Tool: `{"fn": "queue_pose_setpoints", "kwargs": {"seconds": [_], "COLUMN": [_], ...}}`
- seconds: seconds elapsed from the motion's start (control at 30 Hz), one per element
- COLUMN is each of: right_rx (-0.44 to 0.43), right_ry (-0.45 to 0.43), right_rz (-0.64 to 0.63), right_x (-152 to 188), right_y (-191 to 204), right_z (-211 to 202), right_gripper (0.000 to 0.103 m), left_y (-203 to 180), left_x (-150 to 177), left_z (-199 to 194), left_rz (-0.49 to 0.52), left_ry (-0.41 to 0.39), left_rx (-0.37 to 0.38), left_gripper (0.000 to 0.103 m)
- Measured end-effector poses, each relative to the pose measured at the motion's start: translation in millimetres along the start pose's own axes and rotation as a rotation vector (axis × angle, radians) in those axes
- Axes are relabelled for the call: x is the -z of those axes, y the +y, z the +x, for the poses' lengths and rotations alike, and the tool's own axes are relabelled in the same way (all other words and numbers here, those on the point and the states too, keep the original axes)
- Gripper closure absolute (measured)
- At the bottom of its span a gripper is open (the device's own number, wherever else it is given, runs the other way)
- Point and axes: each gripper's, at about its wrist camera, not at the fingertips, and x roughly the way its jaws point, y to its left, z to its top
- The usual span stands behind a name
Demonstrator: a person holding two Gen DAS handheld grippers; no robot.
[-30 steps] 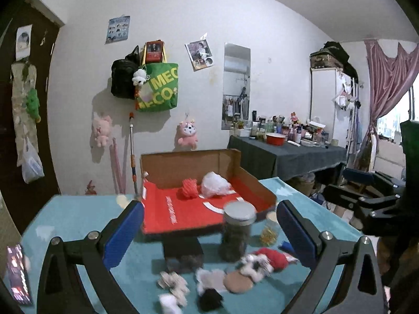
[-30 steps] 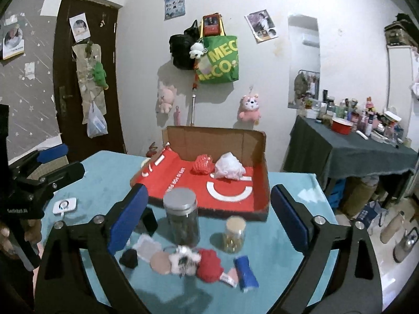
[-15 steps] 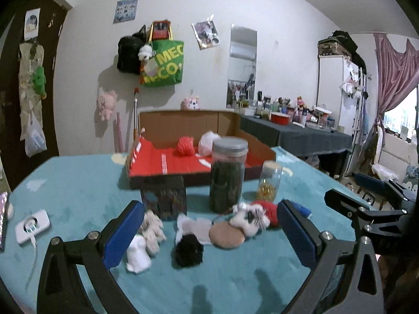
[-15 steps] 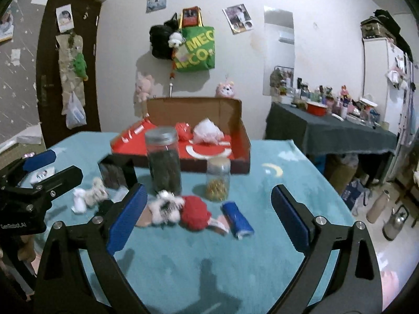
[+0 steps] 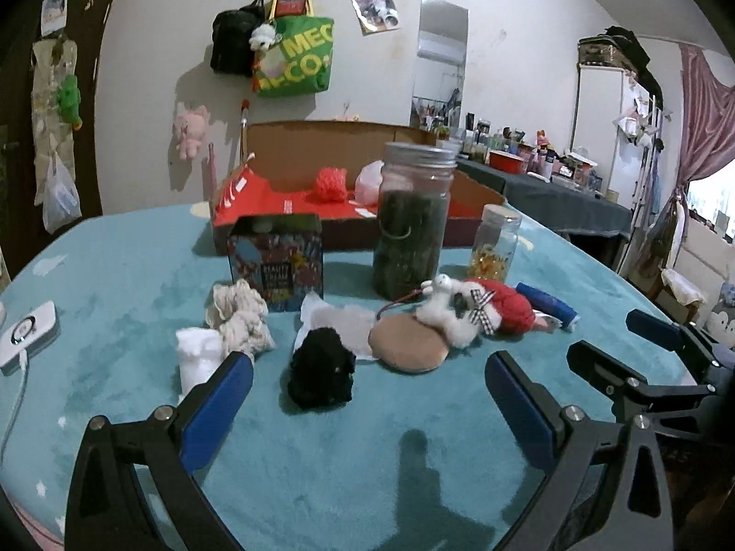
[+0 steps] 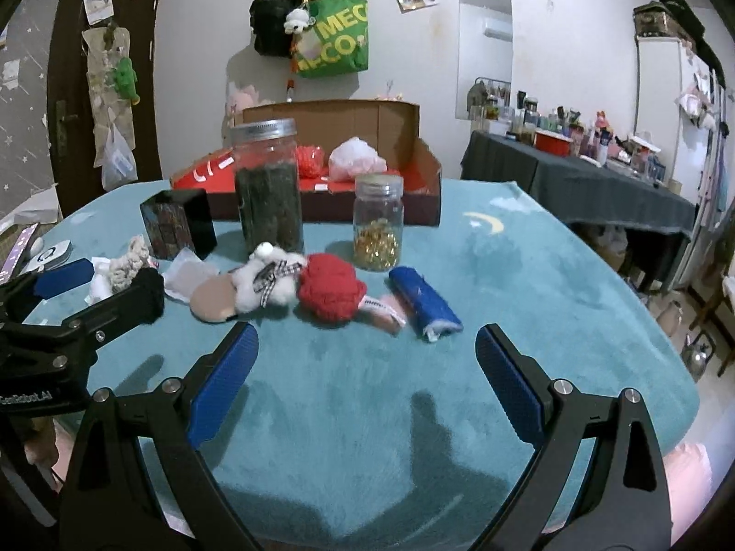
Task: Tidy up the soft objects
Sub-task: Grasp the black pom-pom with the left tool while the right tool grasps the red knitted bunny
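Soft things lie in a row on the teal table: a black pom-pom (image 5: pixel 321 374), a tan round pad (image 5: pixel 409 344), a white plush toy (image 5: pixel 452 310), a red yarn ball (image 6: pixel 330 291), a rolled blue cloth (image 6: pixel 425 300), a cream scrunchie (image 5: pixel 239 317) and a white piece (image 5: pixel 197 358). Behind them an open cardboard box with a red floor (image 5: pixel 275 193) holds a red puff (image 5: pixel 330 183) and a pale puff (image 6: pixel 356 160). My left gripper (image 5: pixel 367 390) hangs open just before the black pom-pom. My right gripper (image 6: pixel 365 358) is open, near the red ball, holding nothing.
A tall dark-filled jar (image 5: pixel 411 225), a small jar of gold bits (image 6: pixel 376 229) and a patterned box (image 5: pixel 275 261) stand between the soft things and the cardboard box. A white device (image 5: pixel 27 337) lies at the table's left edge. A cluttered side table (image 6: pixel 597 174) stands right.
Both grippers have dropped lower and come closer to the row of soft things, which now look larger. Both stay open and nothing on the table has moved.
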Motion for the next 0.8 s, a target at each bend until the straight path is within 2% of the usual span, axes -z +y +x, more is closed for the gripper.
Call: {"fn": "queue_pose_setpoints", "kwargs": {"seconds": [0.33, 0.57, 0.8], "right_rx": [-0.037, -0.082, -0.161], "right_ry": [0.051, 0.078, 0.149], "right_rz": [0.022, 0.019, 0.005], "right_x": [-0.8, -15.5, -35.1], "right_y": [-6.9, -11.7, -16.2], "right_z": [16.1, 30.9, 54.9], "right_gripper": [0.006, 0.006, 0.006], "left_y": [12.2, 17.8, 22.9], "left_x": [-6.7, -13.3, -18.3], "left_z": [15.2, 21.6, 28.9], "left_rz": [-0.014, 0.023, 0.067], "left_ry": [0.053, 0.096, 0.142], "left_rx": [-0.017, -0.046, -0.044], "left_gripper": [0.000, 0.000, 0.007]}}
